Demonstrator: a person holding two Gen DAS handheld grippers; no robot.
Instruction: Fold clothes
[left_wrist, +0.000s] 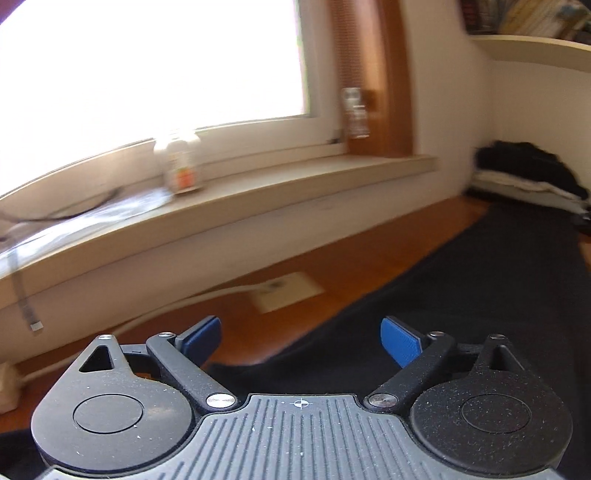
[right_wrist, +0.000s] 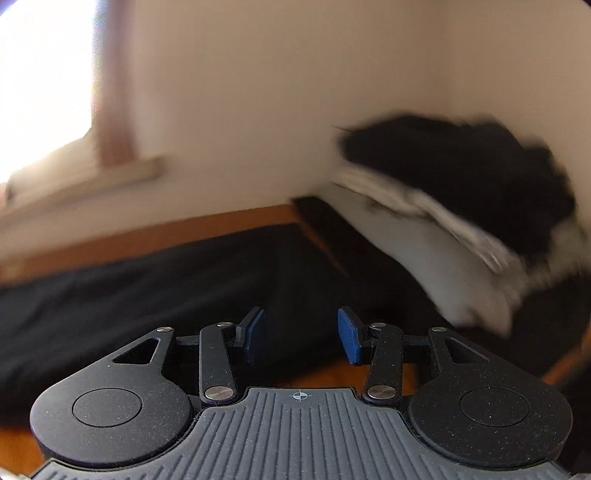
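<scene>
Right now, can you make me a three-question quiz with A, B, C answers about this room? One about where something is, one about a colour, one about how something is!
1. Where does the pale bottle stand?
A. on the windowsill
B. on the dark cloth
C. on the pile

2. What colour is the big spread cloth?
A. red
B. black
C. yellow

3. How are the left gripper fingers?
A. shut on cloth
B. shut on the bottle
C. wide apart, holding nothing

Answers: 1 A, the bottle sits on the ledge under the window. 2 B, the cloth on the wooden table looks black. 3 C, there is a clear gap between the blue pads.
</scene>
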